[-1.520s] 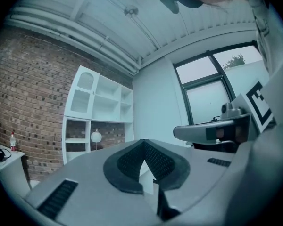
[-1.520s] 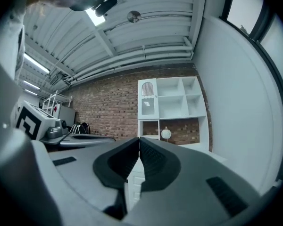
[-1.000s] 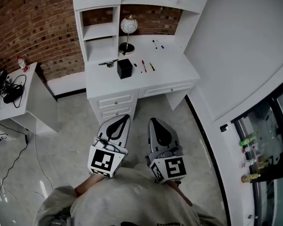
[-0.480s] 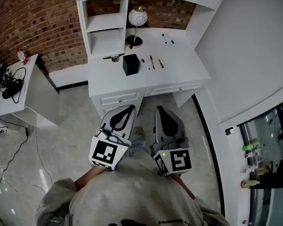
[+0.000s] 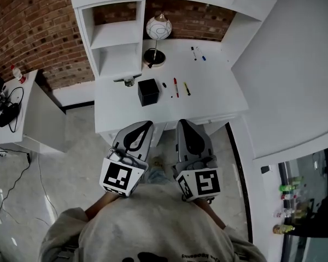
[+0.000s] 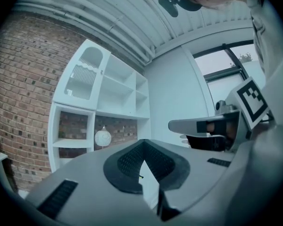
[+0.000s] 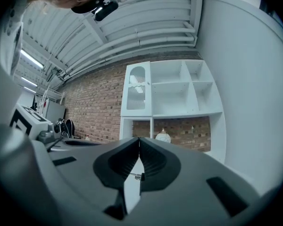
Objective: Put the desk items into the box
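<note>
The desk (image 5: 218, 100) carries one black box (image 5: 148, 91), one globe lamp (image 5: 158, 28) and one small metal item (image 5: 129, 81). Three pens (image 5: 175, 87) lie mid-desk and two markers (image 5: 193, 52) near its back edge.

Left claw (image 5: 146, 126) closed, right claw (image 5: 183, 125) closed, both level

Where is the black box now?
In the head view, the black box stands on the white desk, left of the red pen, near the globe lamp.
</note>
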`<action>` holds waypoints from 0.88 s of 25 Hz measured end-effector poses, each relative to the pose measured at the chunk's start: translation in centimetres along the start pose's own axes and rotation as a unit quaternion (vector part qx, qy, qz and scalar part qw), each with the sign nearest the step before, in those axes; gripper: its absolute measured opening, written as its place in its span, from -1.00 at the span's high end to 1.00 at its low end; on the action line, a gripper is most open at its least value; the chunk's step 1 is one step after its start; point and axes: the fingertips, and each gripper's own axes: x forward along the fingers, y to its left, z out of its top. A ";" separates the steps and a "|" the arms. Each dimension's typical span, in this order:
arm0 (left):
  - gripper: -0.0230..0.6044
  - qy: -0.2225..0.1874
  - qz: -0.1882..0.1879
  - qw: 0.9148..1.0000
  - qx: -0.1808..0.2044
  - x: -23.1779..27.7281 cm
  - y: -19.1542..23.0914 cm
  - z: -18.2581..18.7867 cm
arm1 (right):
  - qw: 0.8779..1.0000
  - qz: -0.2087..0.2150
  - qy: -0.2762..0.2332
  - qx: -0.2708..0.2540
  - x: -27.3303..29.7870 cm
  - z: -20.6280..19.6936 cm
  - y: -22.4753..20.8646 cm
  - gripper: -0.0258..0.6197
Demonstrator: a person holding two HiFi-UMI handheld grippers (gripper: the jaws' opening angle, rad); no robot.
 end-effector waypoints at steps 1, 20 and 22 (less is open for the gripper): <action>0.91 0.001 0.003 1.000 -0.001 1.2 0.6 0.0 | 1.000 0.002 0.001 0.001 1.1 -0.1 -0.9 0.86; 0.91 0.005 0.078 0.997 0.005 14.6 8.2 -2.1 | 0.997 0.078 0.018 0.012 15.9 -4.2 -11.1 0.86; 0.91 0.006 0.083 0.997 0.010 14.8 8.6 -2.3 | 0.996 0.080 0.024 0.010 16.4 -4.5 -11.3 0.86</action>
